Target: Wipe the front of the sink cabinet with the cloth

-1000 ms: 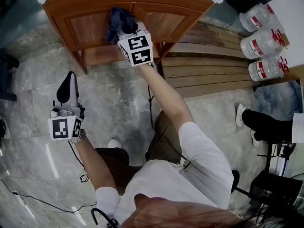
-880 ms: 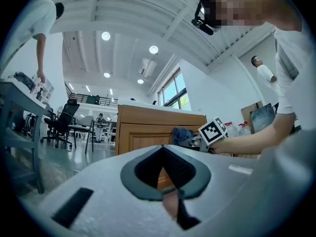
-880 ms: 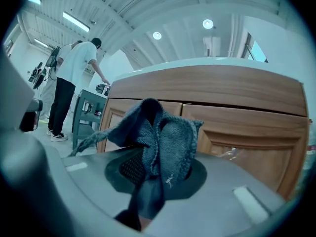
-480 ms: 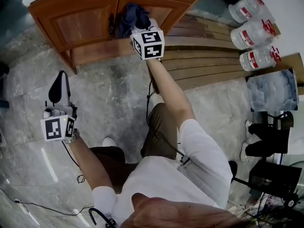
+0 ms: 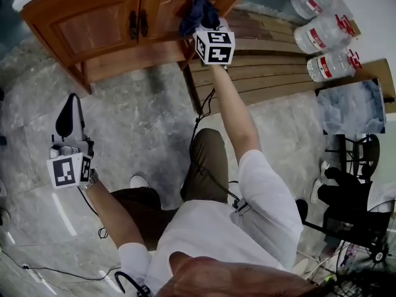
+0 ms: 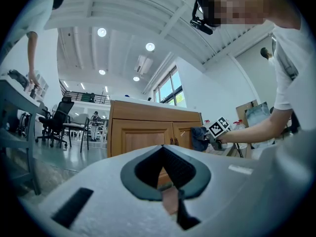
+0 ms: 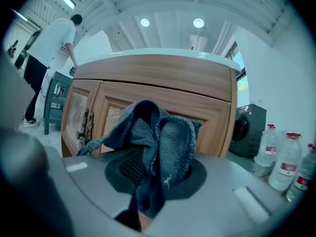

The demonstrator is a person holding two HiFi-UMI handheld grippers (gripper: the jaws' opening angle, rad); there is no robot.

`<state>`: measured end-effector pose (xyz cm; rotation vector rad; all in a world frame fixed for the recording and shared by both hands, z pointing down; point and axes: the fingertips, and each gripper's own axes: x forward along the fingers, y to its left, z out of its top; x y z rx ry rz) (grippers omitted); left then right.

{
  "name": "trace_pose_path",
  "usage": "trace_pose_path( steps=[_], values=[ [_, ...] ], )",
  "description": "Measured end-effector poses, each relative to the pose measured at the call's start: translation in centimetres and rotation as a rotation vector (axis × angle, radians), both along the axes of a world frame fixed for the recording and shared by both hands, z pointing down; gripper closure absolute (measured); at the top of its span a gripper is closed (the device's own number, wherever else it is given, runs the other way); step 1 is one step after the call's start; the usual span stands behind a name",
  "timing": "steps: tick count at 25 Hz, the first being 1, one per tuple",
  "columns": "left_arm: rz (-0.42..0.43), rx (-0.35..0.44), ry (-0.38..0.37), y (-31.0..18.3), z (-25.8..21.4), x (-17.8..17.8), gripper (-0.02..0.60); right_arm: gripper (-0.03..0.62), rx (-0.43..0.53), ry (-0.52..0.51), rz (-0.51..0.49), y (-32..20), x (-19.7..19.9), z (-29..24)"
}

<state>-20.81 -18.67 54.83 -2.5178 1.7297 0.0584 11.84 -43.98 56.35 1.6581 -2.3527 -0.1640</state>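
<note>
The wooden sink cabinet [image 5: 99, 30] stands at the top of the head view, with two doors and dark handles [image 5: 137, 23] at the middle seam. My right gripper [image 5: 201, 22] is shut on a dark blue cloth [image 5: 198, 12] and holds it against the right door. In the right gripper view the cloth [image 7: 155, 142] bunches up out of the jaws in front of the cabinet [image 7: 163, 90]. My left gripper [image 5: 67, 113] hangs low over the floor, well left of the cabinet, shut with nothing in it. Its own view shows the cabinet [image 6: 143, 132] and the cloth [image 6: 199, 137] far off.
Wooden slats [image 5: 278, 67] lie on the floor right of the cabinet. Several water bottles [image 5: 322, 36] stand at the far right, above a blue-grey panel [image 5: 352, 107]. A person in white [image 7: 49, 48] stands beyond the cabinet's left side, and a dark machine [image 7: 247, 127] is at its right.
My right gripper has carried the cloth rightward across the cabinet front, from the middle seam onto the right door. The left gripper has stayed low and shut.
</note>
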Motion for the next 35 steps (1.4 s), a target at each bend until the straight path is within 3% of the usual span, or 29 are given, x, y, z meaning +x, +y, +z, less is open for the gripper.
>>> trace_pose_path(
  steps=[5,12,24,29,35],
  values=[
    [-0.001,0.000,-0.008,0.2,0.0,-0.2,0.580,0.502,0.003,-0.008,0.105,-0.4,5.3,-0.4],
    [0.012,-0.026,-0.027,0.4,0.7,0.1,0.580,0.500,0.006,-0.030,0.155,-0.2,8.7,-0.4],
    [0.003,-0.023,-0.044,0.5,0.7,0.2,0.580,0.502,0.000,-0.051,0.179,0.5,10.3,-0.3],
    [-0.028,-0.014,0.014,0.4,0.6,-1.3,0.580,0.502,0.005,-0.055,0.045,5.2,5.2,0.4],
    [-0.031,-0.018,0.007,0.2,0.6,-0.9,0.580,0.502,-0.062,-0.130,-0.277,10.8,-8.8,2.8]
  ],
)
